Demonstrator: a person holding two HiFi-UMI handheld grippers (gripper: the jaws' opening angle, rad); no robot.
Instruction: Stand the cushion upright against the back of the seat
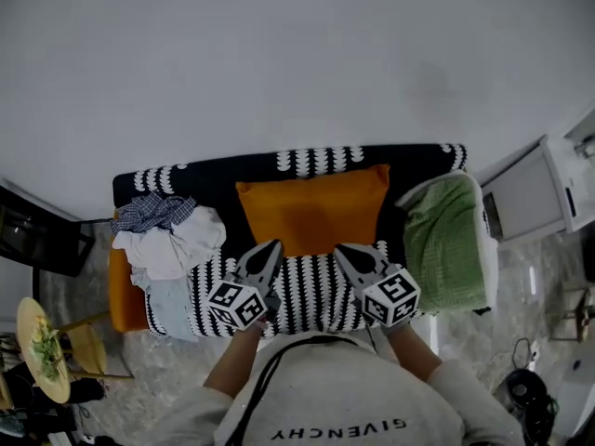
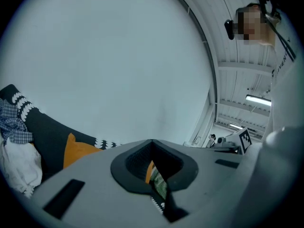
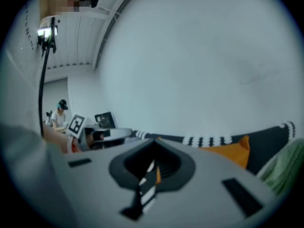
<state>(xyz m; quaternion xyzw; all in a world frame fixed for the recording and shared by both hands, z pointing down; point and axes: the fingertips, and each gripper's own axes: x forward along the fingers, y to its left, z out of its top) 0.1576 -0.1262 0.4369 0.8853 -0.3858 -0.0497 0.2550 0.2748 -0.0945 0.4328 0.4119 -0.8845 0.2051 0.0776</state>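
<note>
Against the seat back [image 1: 216, 180] your orange cushion [image 1: 311, 214] stands upright, so the job looks done. Your left tool [image 1: 271, 247] and right tool [image 1: 341, 250] are both closed, empty.

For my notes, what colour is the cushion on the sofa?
Plain orange; the cushion shows best in the head view.
</note>
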